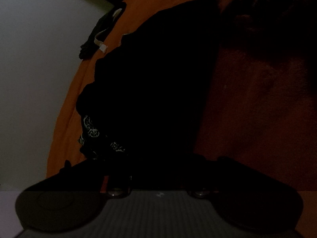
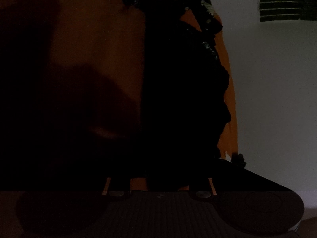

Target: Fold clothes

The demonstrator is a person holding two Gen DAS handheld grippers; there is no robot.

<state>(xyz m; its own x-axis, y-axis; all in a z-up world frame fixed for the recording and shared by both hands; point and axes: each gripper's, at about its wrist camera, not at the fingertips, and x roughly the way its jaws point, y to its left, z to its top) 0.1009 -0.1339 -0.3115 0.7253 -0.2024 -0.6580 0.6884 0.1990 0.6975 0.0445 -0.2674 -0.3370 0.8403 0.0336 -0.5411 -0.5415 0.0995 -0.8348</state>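
Both views are very dark. Left gripper [image 1: 158,170]: fingers are lost in black against the black garment [image 1: 154,83], which fills the space between them; whether the jaws clench the cloth cannot be told. Right gripper [image 2: 158,170]: same condition, fingers merge with the garment [image 2: 178,99] directly ahead, grip state cannot be told. The garment is black, lies on an orange sheet [image 1: 65,123], and runs away from both grippers as a long dark band. Its outer edge is ragged and wavy. In the left view a white curled print [image 1: 90,127] shows on the near left edge, and a pale strap [image 1: 103,39] with a small white tag lies at the far left corner. In the right view speckled pale print [image 2: 210,47] shows along the far right edge. The sheet is bright orange at the rim and deep brown in shadow. Beyond it lies a pale grey surface [image 2: 273,99]; a green striped object [image 2: 281,2] sits at the top right. No containers are visible
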